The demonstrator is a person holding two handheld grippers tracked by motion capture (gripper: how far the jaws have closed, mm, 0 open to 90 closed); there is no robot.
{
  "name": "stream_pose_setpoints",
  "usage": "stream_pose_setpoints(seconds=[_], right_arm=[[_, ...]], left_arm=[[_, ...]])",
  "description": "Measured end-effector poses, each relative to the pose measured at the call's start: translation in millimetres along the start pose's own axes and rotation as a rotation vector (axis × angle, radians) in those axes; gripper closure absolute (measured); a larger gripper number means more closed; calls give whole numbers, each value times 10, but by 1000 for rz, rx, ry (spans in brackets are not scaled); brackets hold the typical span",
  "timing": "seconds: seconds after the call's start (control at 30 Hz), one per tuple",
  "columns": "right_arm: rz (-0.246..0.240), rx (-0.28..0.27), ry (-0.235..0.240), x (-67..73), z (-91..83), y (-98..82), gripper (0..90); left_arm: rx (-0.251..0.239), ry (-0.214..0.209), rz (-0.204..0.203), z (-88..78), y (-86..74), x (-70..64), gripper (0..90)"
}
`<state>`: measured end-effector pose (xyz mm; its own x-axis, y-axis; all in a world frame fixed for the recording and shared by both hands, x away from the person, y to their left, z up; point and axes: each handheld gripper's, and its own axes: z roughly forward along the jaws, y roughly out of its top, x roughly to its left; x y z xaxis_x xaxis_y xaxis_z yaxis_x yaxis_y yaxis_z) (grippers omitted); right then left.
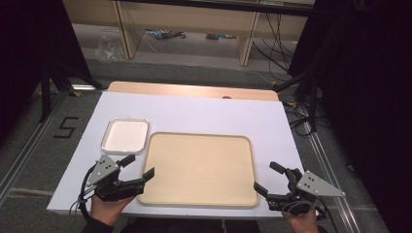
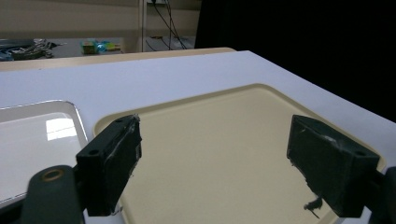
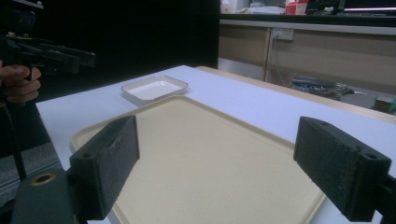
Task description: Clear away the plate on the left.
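The left gripper (image 1: 138,166) hung at the near left corner of the beige tray (image 1: 199,167), its jaws spread wide and holding nothing; one jaw reached over the tray's left rim, and whether it touched the rim could not be told. In the left gripper view the same two black jaws stood far apart above the tray (image 2: 224,140), their inner pads rough and scuffed. The right gripper (image 1: 270,177) hovered just beside the tray's near right corner, jaws likewise wide apart and empty, apart from the tray. A grey three-cornered plate with small holes sat on top of each gripper.

On the floor left of the table, black tape (image 1: 65,127) formed the figure "5".

The tray was a broad, smooth, matte rectangle with rounded corners and a low raised rim, lying near the front middle of the white table (image 1: 194,109). Just beyond its far left corner lay a small white dish (image 1: 125,134), roughly square with rounded corners and a glossy, light-catching rim. A wooden edge showed along the table's far side.
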<state>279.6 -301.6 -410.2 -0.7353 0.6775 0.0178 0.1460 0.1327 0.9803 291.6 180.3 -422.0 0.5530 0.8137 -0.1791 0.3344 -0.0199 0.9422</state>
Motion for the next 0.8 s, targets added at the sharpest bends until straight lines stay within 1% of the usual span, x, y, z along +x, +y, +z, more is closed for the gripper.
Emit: stream_pose_setpoints(seconds=[0.03, 0.07, 0.17, 0.2, 0.23, 0.27, 0.37, 0.4, 0.47, 0.6, 0.67, 0.7, 0.73, 0.77, 0.8], right_arm=[[0, 0, 0, 0, 0, 0, 151], [35, 19, 27, 30, 11, -5, 152], [22, 14, 36, 23, 16, 2, 151], [18, 14, 42, 21, 14, 6, 152], [18, 14, 42, 21, 14, 6, 152], [29, 14, 38, 27, 20, 2, 152], [26, 15, 38, 26, 18, 3, 152], [20, 11, 40, 26, 19, 5, 152], [23, 13, 39, 29, 16, 4, 152], [18, 14, 42, 28, 14, 7, 152], [16, 16, 38, 29, 16, 6, 152], [20, 13, 40, 30, 18, 6, 152], [22, 11, 41, 30, 20, 6, 152], [22, 10, 41, 29, 20, 7, 152], [22, 10, 41, 29, 20, 6, 152]], left_arm=[[0, 0, 0, 0, 0, 0, 176], [3, 6, 0, 5, 0, 18, 176], [22, 26, -3, 23, -6, 92, 176], [25, 34, -18, 38, -9, 143, 176], [25, 34, -18, 38, -9, 143, 176], [33, 45, -22, 53, -11, 187, 176], [36, 57, -24, 70, -16, 215, 176], [46, 65, -21, 78, -22, 237, 176], [52, 68, -22, 81, -27, 244, 176], [53, 68, -18, 86, -31, 244, 177], [68, 89, 4, 101, -32, 260, 178], [68, 89, 4, 101, -32, 260, 179], [78, 107, 17, 111, -38, 277, 179], [78, 107, 17, 111, -38, 277, 180], [82, 114, 13, 125, -42, 306, 180]])
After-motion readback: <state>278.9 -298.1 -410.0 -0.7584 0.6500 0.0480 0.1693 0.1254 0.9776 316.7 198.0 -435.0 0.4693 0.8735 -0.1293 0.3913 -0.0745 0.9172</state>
